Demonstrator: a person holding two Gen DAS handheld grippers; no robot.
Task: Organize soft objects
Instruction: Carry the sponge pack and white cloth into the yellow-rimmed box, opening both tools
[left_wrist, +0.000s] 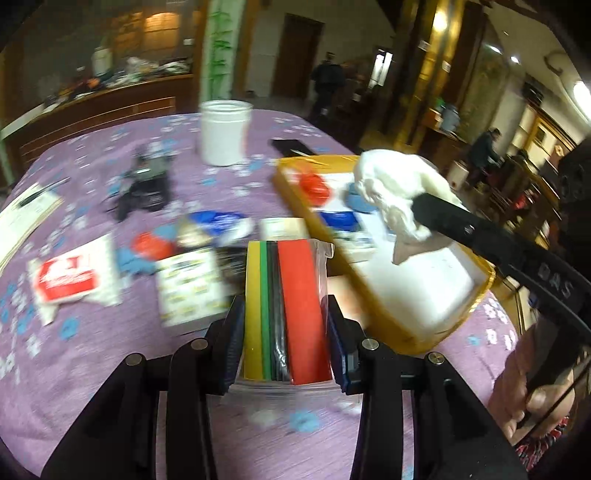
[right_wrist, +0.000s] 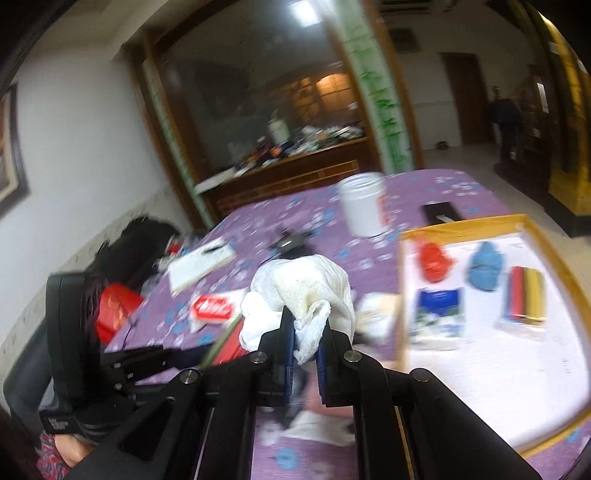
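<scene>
A crumpled white cloth (right_wrist: 303, 291) hangs pinched above the tabletop; a clear bag of coloured strips (left_wrist: 286, 310) is clamped flat.

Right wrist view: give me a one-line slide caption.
Right gripper clamps a white cloth above the purple table, beside the yellow-rimmed tray of sorted items.

The counter wears a matt purple cloth (left_wrist: 92, 369) printed with pale flowers. The left tongs (left_wrist: 286, 343), matt black plastic with shiny metal pins, pinch a glossy clear plastic packet (left_wrist: 286, 295) of smooth coloured strips. The right tongs (right_wrist: 306, 345) clamp a soft, loosely woven white cloth (right_wrist: 306, 284). The tray (right_wrist: 554, 251) has a yellow rim and a smooth white floor. At the counter's far edge stands a smooth white plastic jar (left_wrist: 224, 129).
</scene>
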